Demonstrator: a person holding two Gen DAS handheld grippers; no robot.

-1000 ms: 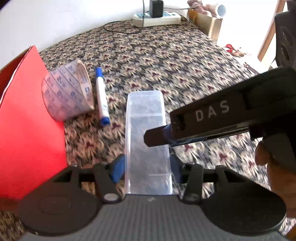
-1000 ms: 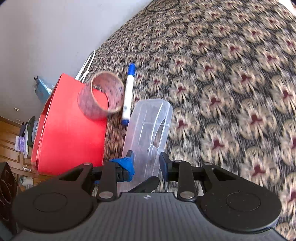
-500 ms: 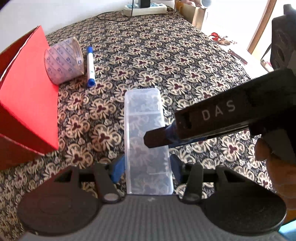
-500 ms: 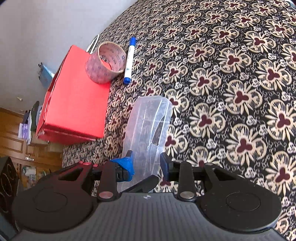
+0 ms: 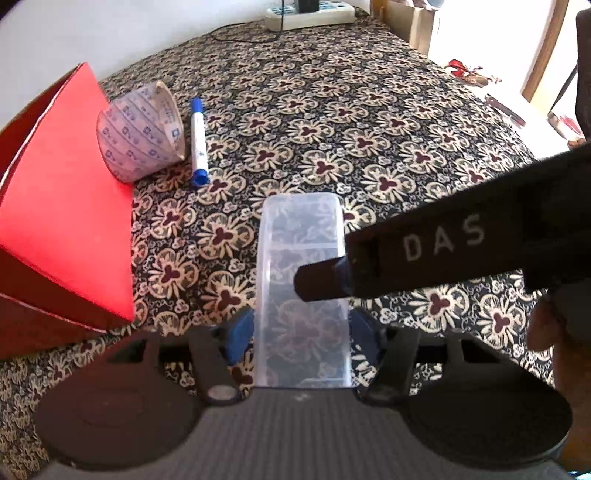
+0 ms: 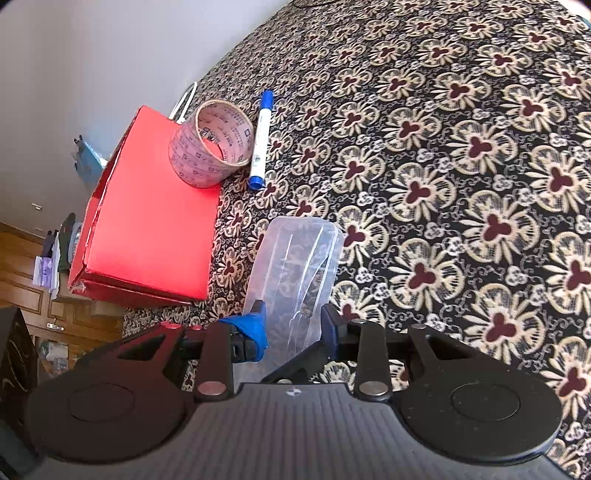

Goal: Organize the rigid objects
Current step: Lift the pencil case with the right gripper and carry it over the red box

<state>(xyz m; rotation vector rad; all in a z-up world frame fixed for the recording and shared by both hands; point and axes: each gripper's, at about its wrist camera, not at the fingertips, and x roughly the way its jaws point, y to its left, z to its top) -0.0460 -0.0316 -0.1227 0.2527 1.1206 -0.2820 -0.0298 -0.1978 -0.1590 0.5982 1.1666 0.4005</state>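
A clear plastic box (image 5: 303, 288) is held above the patterned cloth between both grippers. My left gripper (image 5: 301, 328) is shut on its near end. My right gripper (image 6: 293, 325) is shut on the same box (image 6: 295, 266) from the side; its black finger (image 5: 321, 282) reaches over the box in the left wrist view. A roll of printed tape (image 5: 142, 131) leans on a red box (image 5: 62, 221), with a blue-capped marker (image 5: 198, 142) beside it. All three also show in the right wrist view: tape (image 6: 212, 144), red box (image 6: 147, 229), marker (image 6: 261, 140).
The floral cloth (image 5: 369, 129) covers the whole surface. A white power strip (image 5: 310, 14) with a cable lies at the far edge. A wooden piece (image 5: 410, 22) stands at the back right. A wall and wooden floor (image 6: 22, 258) lie left of the red box.
Both grippers, still holding the clear box, rose and pulled back from the tape and marker, then moved a little closer again. The tape, marker and red box stayed put.
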